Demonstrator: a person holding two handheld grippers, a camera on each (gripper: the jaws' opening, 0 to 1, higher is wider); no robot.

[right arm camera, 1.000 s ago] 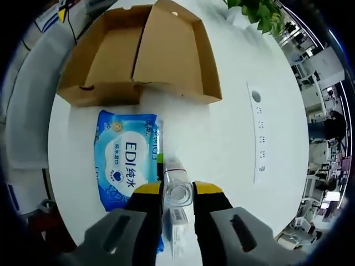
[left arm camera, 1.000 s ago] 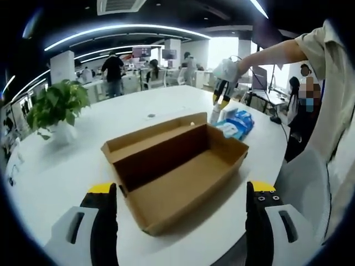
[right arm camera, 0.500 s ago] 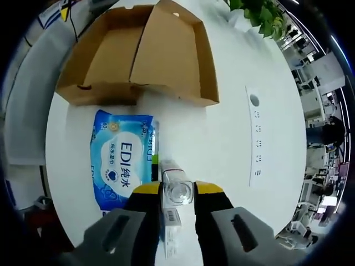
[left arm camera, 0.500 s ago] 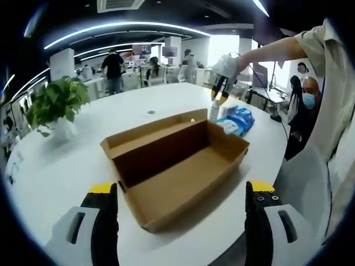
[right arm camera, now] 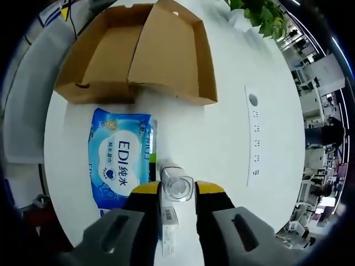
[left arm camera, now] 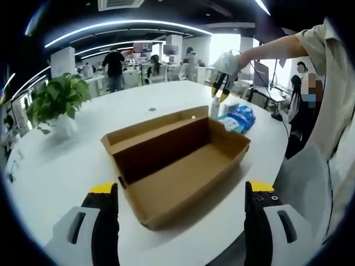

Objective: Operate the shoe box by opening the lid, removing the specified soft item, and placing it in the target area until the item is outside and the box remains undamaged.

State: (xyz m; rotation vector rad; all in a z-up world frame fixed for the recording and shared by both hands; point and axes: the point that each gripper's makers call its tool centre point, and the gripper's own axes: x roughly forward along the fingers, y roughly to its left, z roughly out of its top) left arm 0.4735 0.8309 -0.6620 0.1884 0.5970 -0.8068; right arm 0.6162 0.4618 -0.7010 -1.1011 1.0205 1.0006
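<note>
An open, empty cardboard shoe box (left arm camera: 177, 166) lies in the middle of the white table, its lid folded back. My left gripper (left arm camera: 180, 219) hovers in front of it, open, jaws wide apart with nothing between them. Behind the box lies a blue pack of wet wipes (left arm camera: 238, 119). In the right gripper view the same pack (right arm camera: 122, 160) lies below the box (right arm camera: 138, 50). My right gripper (right arm camera: 177, 189) is shut on a small clear bottle (right arm camera: 173, 176), seen from above. In the left gripper view that right gripper (left arm camera: 222, 95) holds the bottle (left arm camera: 214, 108) upright by its top.
A small white carton (right arm camera: 166, 235) lies under the right jaws, beside the wipes. A socket strip (right arm camera: 255, 138) is set into the table (right arm camera: 222, 138). A potted plant (left arm camera: 55, 102) stands at the left. The person's arm (left arm camera: 277, 52) reaches over the table's right side. People stand in the background.
My right gripper has risen a little with the bottle, so the wipes and box look slightly smaller in its view. The left gripper and the box have stayed put.
</note>
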